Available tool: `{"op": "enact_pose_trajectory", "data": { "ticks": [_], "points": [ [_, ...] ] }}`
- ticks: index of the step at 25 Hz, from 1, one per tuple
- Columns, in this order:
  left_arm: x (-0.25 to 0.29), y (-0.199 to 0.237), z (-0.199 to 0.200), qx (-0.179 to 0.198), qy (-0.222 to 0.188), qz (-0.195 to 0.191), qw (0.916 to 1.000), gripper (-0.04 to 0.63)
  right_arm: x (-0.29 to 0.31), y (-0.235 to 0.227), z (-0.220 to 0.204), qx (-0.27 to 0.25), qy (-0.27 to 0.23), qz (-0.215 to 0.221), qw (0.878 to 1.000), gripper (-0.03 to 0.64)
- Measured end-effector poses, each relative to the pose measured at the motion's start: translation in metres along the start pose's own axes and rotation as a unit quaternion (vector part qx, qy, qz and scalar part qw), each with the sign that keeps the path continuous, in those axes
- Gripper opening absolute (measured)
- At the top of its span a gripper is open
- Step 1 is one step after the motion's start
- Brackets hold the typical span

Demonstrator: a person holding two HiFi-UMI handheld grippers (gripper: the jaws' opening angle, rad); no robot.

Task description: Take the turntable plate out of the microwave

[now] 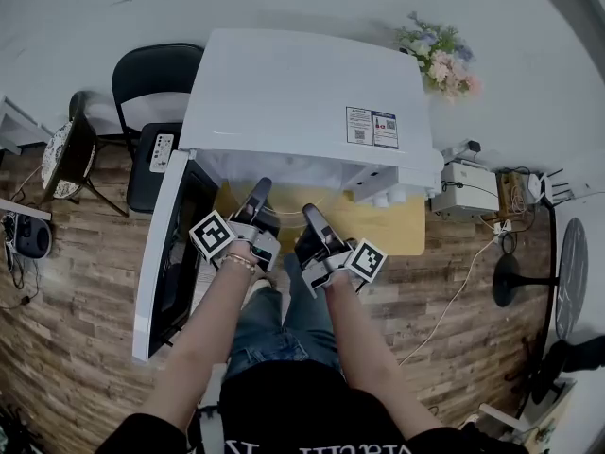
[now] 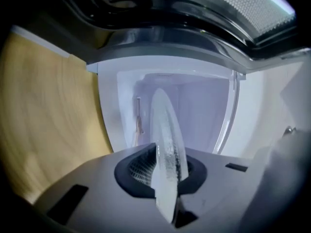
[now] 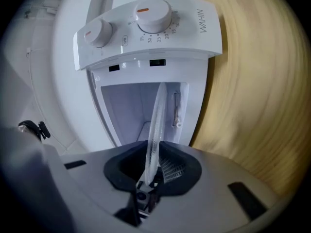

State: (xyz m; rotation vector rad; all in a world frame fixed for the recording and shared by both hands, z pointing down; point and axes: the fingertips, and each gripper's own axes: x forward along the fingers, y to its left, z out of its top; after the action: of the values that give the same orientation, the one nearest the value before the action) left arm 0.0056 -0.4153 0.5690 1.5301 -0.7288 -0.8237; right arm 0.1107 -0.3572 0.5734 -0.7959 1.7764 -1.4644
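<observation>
Most of the head view was taken up by a brown wood-plank floor (image 1: pixel 66 310). On it stood a pale yellow wooden table (image 1: pixel 402 230) carrying a white box-shaped microwave oven (image 1: pixel 302 93). The oven's white-framed door with a dark window (image 1: pixel 165 253) hung wide open to the left. A black chair (image 1: pixel 151 69) stood beyond the door, near the wall. A seated person in blue jeans reached both bare forearms forward, each hand holding a grey two-jaw gripper with a square-marker cube. The left gripper (image 1: pixel 260 189) and the right gripper (image 1: pixel 310 214) lay side by side, close together, their tips at the oven's open front. Both were clenched on one clear glass turntable plate (image 2: pixel 167 149), seen edge-on. In the left gripper view its rim sat pinched between the dark jaw pads. In the right gripper view another part of the rim was gripped the same way. From the jaws the plate stretched ahead toward the white cavity at the oven's mouth, and how much of it lay inside could not be told. A bunch of pink and white flowers (image 1: pixel 440 60) stood by the wall to the oven's right. The right gripper view also showed the white control panel (image 3: pixel 146 42) with two round white knobs marked in orange (image 3: pixel 153 14).
</observation>
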Motion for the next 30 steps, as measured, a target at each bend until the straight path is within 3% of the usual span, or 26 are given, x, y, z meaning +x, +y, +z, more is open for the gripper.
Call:
{"op": "enact_pose_trajectory", "data": {
  "ticks": [3, 9, 30],
  "points": [
    [-0.007, -0.001, -0.003, 0.0, 0.0, -0.003, 1.0, 0.037, -0.006, -0.002, -0.006, -0.024, 0.013, -0.028, 0.999, 0.066],
    [-0.021, -0.007, -0.01, -0.013, 0.009, -0.015, 0.9998, 0.037, -0.013, 0.003, -0.003, -0.041, 0.002, -0.035, 0.999, 0.066],
    [-0.075, -0.045, -0.046, -0.02, 0.056, -0.05, 0.9969, 0.037, -0.03, 0.045, 0.002, -0.077, 0.031, -0.029, 0.996, 0.066]
  ]
}}
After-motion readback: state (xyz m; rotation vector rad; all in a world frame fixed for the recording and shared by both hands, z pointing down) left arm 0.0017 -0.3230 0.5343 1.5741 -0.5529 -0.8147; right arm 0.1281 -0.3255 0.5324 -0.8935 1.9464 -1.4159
